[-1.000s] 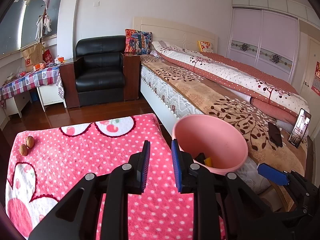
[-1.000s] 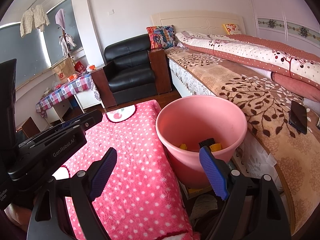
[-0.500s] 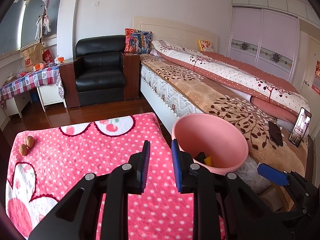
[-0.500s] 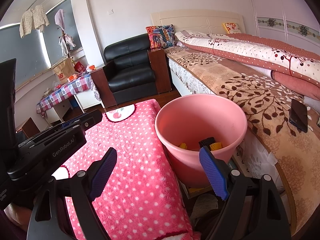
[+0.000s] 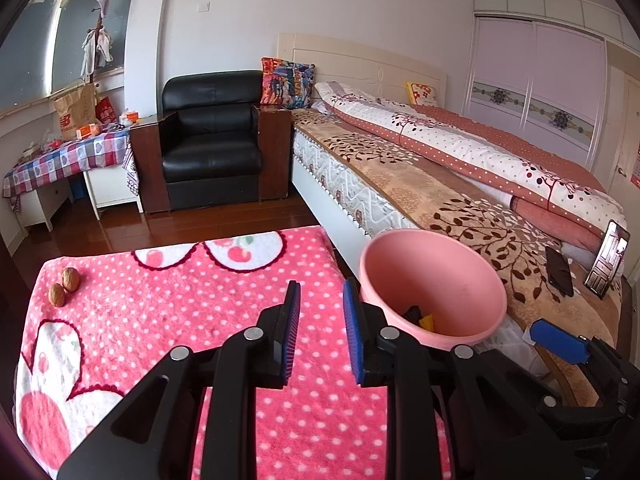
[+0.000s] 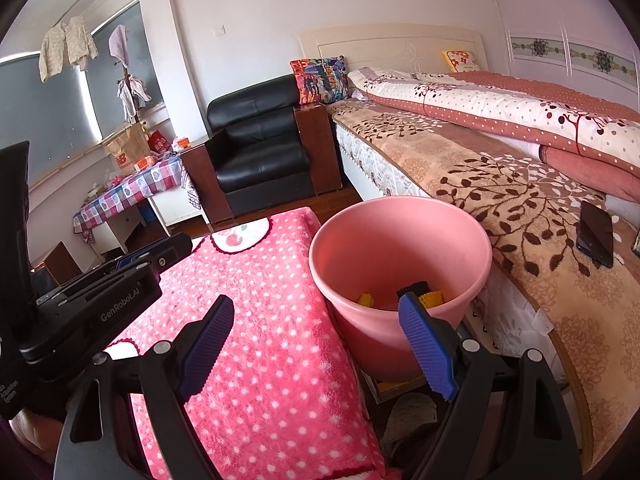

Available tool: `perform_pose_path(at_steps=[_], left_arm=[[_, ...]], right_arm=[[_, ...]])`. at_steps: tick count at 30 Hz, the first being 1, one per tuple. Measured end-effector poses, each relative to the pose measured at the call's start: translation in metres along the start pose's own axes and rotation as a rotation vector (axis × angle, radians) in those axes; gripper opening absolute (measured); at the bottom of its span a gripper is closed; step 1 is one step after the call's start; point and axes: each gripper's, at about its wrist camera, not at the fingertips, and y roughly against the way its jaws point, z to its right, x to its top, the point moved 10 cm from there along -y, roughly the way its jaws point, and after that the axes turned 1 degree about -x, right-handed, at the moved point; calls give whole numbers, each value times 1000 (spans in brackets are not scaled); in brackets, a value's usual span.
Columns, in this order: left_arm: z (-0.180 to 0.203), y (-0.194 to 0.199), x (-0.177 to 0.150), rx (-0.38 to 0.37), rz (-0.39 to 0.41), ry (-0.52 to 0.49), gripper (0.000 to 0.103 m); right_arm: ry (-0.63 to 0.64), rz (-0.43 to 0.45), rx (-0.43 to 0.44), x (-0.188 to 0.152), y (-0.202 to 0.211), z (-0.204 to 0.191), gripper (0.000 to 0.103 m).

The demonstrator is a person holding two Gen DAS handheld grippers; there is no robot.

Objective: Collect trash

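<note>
A pink trash bucket [image 5: 460, 280] [image 6: 384, 236] stands between the pink dotted blanket [image 5: 168, 312] [image 6: 272, 344] and the bed. It holds yellow and black scraps [image 6: 416, 294] [image 5: 418, 316]. Two walnuts [image 5: 64, 286] lie at the blanket's far left. My left gripper [image 5: 320, 336] hovers over the blanket just left of the bucket, jaws narrowly apart and empty. My right gripper [image 6: 320, 344] is wide open and empty in front of the bucket; its blue pad [image 5: 560, 346] shows at the lower right of the left wrist view.
A bed [image 5: 460, 168] with a leaf-patterned cover runs along the right, with a black phone [image 6: 596, 234] and a propped phone [image 5: 606, 258] on it. A black armchair [image 5: 212, 148] and a checked table [image 5: 64, 156] stand at the back. Wooden floor lies between.
</note>
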Motion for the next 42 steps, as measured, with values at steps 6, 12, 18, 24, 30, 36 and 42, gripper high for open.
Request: perform_pose_path(at_steps=[6, 12, 18, 24, 30, 36, 42], left_arm=[[-20, 6, 2, 53, 4, 16, 22], [-34, 8, 4, 91, 0, 30, 22], [-37, 7, 7, 92, 2, 35, 22], [-33, 2, 8, 81, -3, 35, 22], [-33, -1, 8, 79, -7, 38, 22], [-35, -3, 8, 79, -12, 43, 22], [-36, -4, 7, 77, -13, 43, 22]], right_arm=[[5, 6, 44, 7, -7, -14, 83], [20, 5, 85, 11, -15, -28, 83], [29, 9, 84, 14, -15, -32, 83], [34, 8, 77, 14, -15, -31, 83], [35, 7, 76, 14, -15, -31, 83], [32, 7, 78, 14, -16, -31, 83], [35, 4, 79, 14, -18, -31, 83]])
